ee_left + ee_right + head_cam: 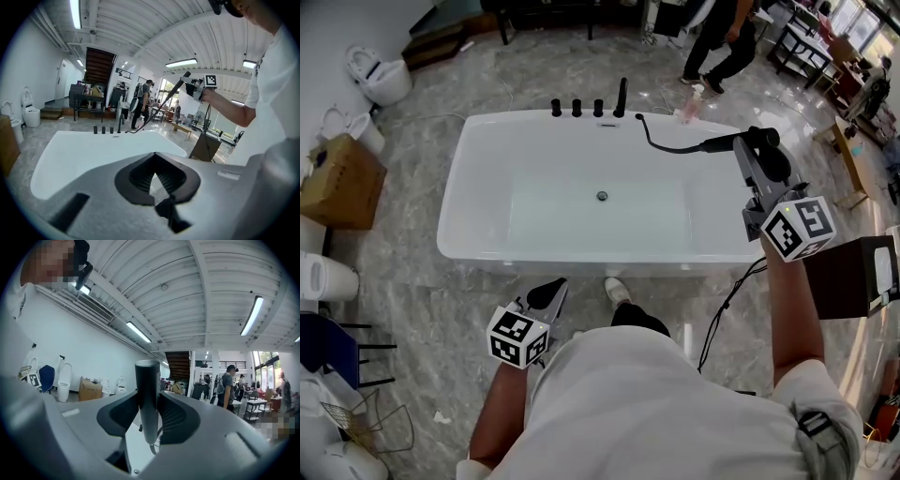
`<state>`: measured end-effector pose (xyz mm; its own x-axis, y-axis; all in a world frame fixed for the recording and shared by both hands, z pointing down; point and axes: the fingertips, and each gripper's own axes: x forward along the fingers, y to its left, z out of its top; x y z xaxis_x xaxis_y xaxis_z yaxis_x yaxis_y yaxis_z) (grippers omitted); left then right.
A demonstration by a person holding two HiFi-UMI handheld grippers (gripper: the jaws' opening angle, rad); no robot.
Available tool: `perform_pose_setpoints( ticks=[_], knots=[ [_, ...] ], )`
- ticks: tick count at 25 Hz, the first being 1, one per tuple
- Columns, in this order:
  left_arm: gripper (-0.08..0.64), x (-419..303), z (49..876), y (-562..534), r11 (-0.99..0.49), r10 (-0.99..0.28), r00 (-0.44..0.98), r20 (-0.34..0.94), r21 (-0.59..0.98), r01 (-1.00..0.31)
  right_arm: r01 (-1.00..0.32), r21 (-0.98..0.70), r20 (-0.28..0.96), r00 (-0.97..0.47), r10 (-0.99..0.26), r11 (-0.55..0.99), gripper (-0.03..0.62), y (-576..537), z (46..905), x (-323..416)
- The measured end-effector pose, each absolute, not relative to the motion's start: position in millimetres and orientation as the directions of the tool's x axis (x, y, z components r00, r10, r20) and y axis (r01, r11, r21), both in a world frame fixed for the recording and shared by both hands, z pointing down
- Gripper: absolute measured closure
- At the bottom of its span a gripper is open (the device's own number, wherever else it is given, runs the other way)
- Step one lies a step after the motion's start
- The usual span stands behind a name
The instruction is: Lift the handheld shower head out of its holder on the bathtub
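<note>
Marble floor [422,281] bears bathtub [478,150], toilets [380,75], box [337,183]; right gripper [149,409] clamps shower head [724,143].

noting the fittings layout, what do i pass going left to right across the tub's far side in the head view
three black knobs → tall black spout → black hose → handheld shower head, clamped in the right gripper

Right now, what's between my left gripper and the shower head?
Only the bathtub, near rim and bare basin, lies between the left gripper and the shower head, per the head view.
</note>
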<state>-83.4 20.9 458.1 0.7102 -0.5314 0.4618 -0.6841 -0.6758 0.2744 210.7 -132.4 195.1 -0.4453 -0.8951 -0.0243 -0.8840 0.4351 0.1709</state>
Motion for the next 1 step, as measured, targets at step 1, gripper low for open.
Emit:
perform_pose_setpoints(
  ticks=[1],
  knots=[
    [0.554,-82.0,457.8,17.2,-0.673,-0.531,0.709,0.464,0.277,-0.686,-0.882,0.172,-0.023,-0.449,-0.893,0.438,0.446,-137.1,193.0,211.7]
  ],
)
